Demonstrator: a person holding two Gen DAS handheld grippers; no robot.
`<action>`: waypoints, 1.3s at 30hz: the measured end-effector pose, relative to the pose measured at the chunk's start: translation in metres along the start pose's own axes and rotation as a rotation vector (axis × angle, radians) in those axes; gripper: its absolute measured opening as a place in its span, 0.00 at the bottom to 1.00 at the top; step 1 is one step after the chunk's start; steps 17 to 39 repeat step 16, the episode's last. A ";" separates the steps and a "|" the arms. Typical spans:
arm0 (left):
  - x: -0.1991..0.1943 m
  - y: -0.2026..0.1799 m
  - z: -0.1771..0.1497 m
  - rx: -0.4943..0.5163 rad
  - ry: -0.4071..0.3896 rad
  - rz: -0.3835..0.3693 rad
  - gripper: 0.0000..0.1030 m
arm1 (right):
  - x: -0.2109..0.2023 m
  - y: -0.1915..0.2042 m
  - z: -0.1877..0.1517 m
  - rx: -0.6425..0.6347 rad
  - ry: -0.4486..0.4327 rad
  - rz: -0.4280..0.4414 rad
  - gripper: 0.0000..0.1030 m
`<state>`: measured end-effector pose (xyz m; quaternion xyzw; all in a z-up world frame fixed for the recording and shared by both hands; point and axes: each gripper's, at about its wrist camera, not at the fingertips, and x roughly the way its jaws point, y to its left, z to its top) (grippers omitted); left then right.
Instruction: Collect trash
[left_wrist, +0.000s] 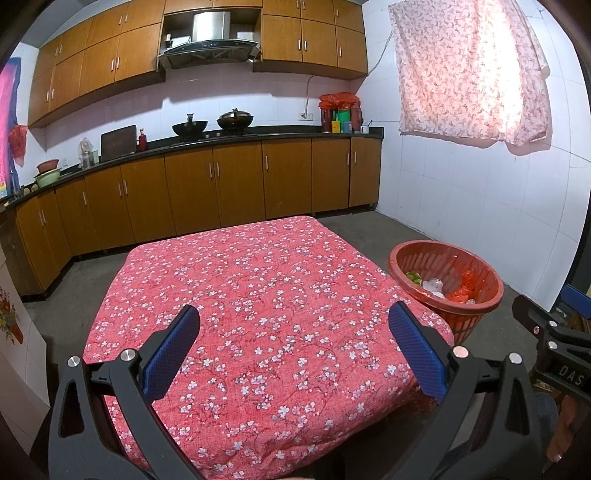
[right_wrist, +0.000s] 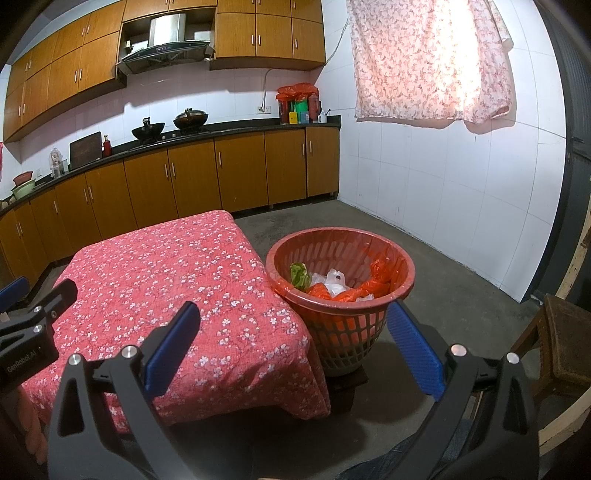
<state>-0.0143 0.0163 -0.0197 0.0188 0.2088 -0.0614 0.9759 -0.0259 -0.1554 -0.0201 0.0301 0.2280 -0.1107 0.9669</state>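
Note:
A red plastic trash basket (right_wrist: 343, 321) stands on the floor at the table's right corner; it also shows in the left wrist view (left_wrist: 443, 295). It holds crumpled orange bags (right_wrist: 369, 286), white plastic (right_wrist: 334, 278) and a green scrap (right_wrist: 299, 275). The table wears a red floral cloth (left_wrist: 266, 314), with no loose trash seen on it. My left gripper (left_wrist: 293, 332) is open and empty above the near side of the cloth. My right gripper (right_wrist: 293, 332) is open and empty, held above the table's right corner and the basket's near side.
Kitchen cabinets and a dark counter (left_wrist: 236, 136) with woks run along the back wall. A white tiled wall (right_wrist: 461, 206) with a floral curtain (right_wrist: 432, 59) stands at the right. A wooden stool (right_wrist: 561, 339) sits at the far right. Grey concrete floor (right_wrist: 424, 266) surrounds the basket.

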 end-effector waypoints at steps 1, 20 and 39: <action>0.000 0.000 0.000 0.001 -0.002 0.003 0.98 | 0.000 0.000 0.000 0.000 0.000 0.000 0.96; 0.001 0.005 -0.003 -0.009 0.009 -0.003 0.98 | -0.001 0.001 -0.002 0.000 0.003 0.000 0.96; 0.001 0.005 -0.003 -0.009 0.009 -0.003 0.98 | -0.001 0.001 -0.002 0.000 0.003 0.000 0.96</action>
